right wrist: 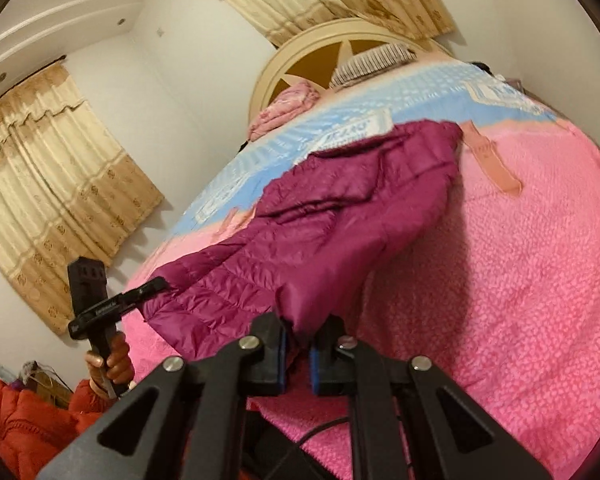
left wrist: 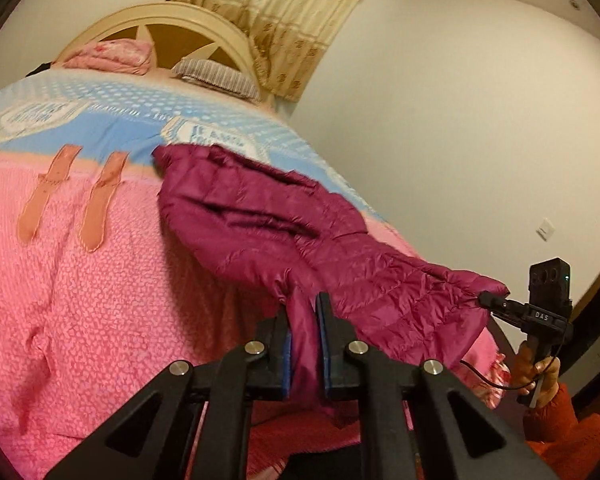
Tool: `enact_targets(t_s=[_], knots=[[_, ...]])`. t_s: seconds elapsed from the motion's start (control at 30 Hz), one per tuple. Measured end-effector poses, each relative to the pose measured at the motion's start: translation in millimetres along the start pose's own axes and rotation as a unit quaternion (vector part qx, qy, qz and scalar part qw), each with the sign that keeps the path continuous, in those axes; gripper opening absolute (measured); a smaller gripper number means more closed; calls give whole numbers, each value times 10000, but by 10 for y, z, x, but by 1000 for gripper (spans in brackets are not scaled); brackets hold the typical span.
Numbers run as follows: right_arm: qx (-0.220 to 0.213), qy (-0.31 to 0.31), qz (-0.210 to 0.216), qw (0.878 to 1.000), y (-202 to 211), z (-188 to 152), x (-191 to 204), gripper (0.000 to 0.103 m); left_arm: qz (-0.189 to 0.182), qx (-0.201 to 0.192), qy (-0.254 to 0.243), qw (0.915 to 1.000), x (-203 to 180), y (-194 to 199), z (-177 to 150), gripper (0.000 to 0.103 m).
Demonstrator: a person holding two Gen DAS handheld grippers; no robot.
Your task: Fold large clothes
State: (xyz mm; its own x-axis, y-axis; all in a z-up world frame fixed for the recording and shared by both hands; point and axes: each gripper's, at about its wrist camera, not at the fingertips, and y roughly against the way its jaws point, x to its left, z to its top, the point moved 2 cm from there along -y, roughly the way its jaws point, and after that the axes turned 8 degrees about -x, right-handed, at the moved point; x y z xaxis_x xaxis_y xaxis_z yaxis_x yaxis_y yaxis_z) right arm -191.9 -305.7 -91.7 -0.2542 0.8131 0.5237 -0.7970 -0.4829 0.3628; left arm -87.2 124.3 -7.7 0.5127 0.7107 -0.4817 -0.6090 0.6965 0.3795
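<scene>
Glossy quilted maroon puffer jacket (left wrist: pixel 268 216) on nubbly pink bedspread (left wrist: pixel 80 300), hem pinched by both hand-held grippers: left (left wrist: pixel 304 316), right (right wrist: pixel 298 334).

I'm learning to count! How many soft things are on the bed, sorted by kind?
Puffy purple jacket: 1, held at its near edge by the left gripper and the right gripper.
Pillows: 2, a pink pillow and a striped pillow by the headboard.
Bedspread: 1, pink and blue.
Total: 4
</scene>
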Motion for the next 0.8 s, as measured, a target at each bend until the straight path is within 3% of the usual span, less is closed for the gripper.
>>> enact_targets(t_s=[0.17, 0.37, 0.63, 0.8], knots=[[-62, 237, 24, 9997, 304, 24, 183, 12, -53, -228, -207, 9995, -111, 258, 140, 10], [-638, 169, 230, 9976, 401, 372, 179, 12, 49, -487, 2, 9988, -40, 215, 552, 10], [-1044, 361, -32, 9939, 8, 1123, 36, 12, 712, -487, 439, 9953, 489, -451, 1233, 10], [-1126, 314, -465, 9921, -595, 1673, -232, 12, 1204, -332, 594, 9904, 862, -1130, 1612, 10]])
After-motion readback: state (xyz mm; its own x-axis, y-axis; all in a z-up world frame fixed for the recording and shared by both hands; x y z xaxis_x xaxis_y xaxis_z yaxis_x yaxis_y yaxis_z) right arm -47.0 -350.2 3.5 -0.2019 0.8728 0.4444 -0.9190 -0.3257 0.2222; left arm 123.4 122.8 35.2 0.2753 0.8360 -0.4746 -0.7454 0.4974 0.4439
